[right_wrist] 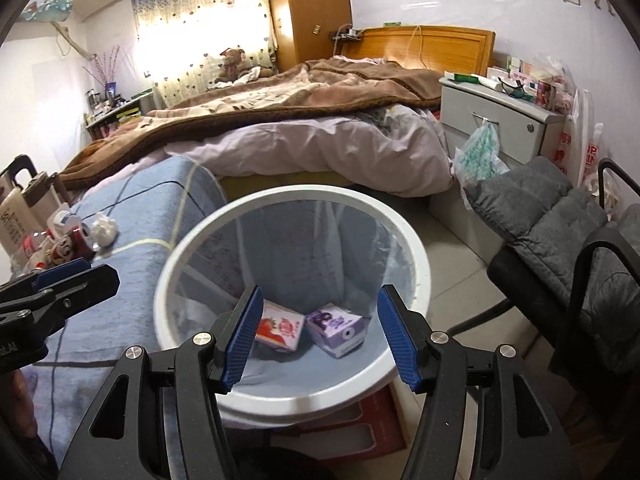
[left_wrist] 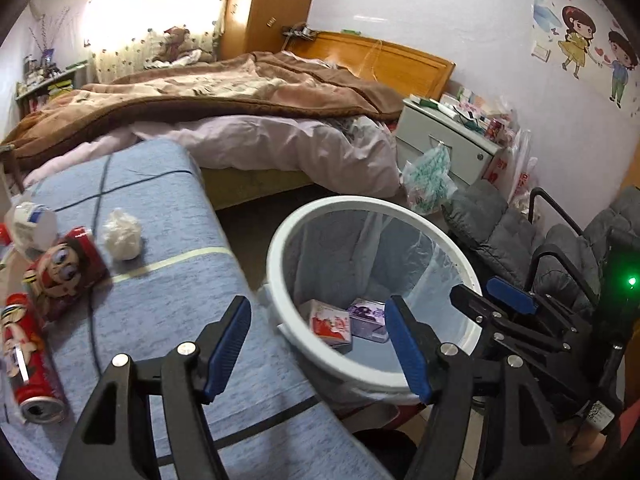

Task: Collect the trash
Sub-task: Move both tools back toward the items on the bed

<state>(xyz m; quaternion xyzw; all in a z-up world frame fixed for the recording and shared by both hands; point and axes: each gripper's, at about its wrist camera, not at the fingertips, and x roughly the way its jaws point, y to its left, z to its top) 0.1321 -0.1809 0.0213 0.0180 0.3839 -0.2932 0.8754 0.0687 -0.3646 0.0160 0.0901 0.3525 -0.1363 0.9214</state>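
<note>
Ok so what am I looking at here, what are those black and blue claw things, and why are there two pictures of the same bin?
They are handheld tongs, one per hand, each carrying a camera looking along its fingers. One picture comes from the left tongs, the other from the right tongs. Both stand open and hold nothing. Below them is a white bin with a red carton and a purple carton inside. On the blue-covered surface lie a crumpled tissue, a red can and a red cartoon box.
</note>
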